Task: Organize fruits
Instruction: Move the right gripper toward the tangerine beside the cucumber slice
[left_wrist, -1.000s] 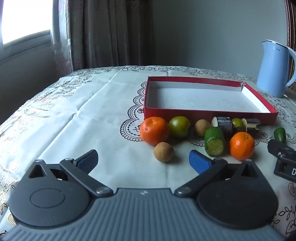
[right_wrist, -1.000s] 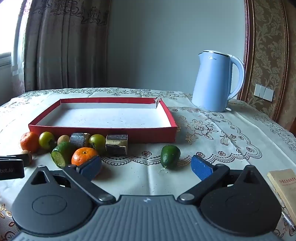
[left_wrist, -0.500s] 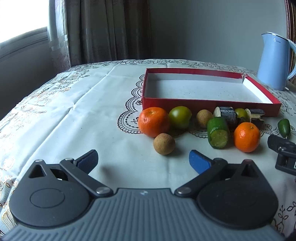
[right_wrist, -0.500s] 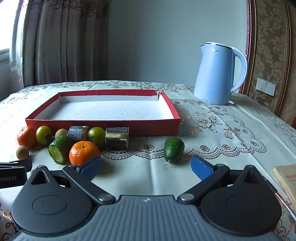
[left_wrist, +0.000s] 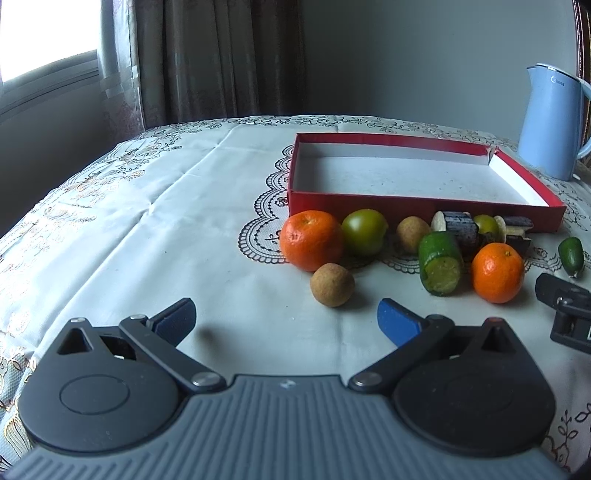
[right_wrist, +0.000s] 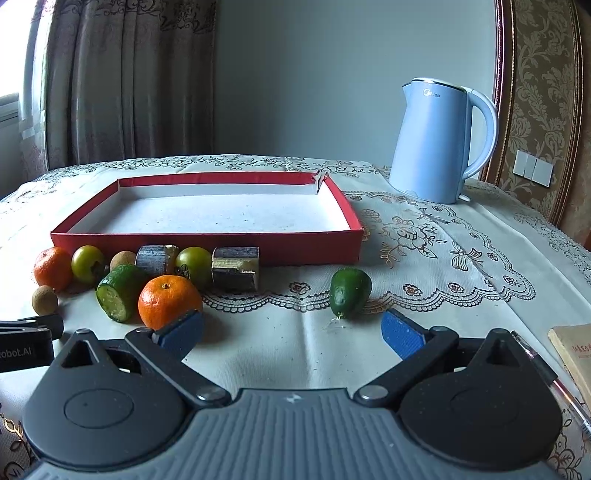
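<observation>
Nearest, both claws gape wide and empty: left gripper (left_wrist: 286, 319), right gripper (right_wrist: 291, 330). Beyond them, oranges (right_wrist: 170, 301), longans (left_wrist: 332, 284) and a feijoa (right_wrist: 350, 287) lie on the tablecloth (left_wrist: 147, 221) before the red tray (right_wrist: 207, 242); kettle (right_wrist: 439, 142) behind.

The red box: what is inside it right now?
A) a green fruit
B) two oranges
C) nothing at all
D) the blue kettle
C: the red box shows only its bare white floor, while the fruits, such as the orange and the small green fruit, lie on the tablecloth in front of it.
</observation>
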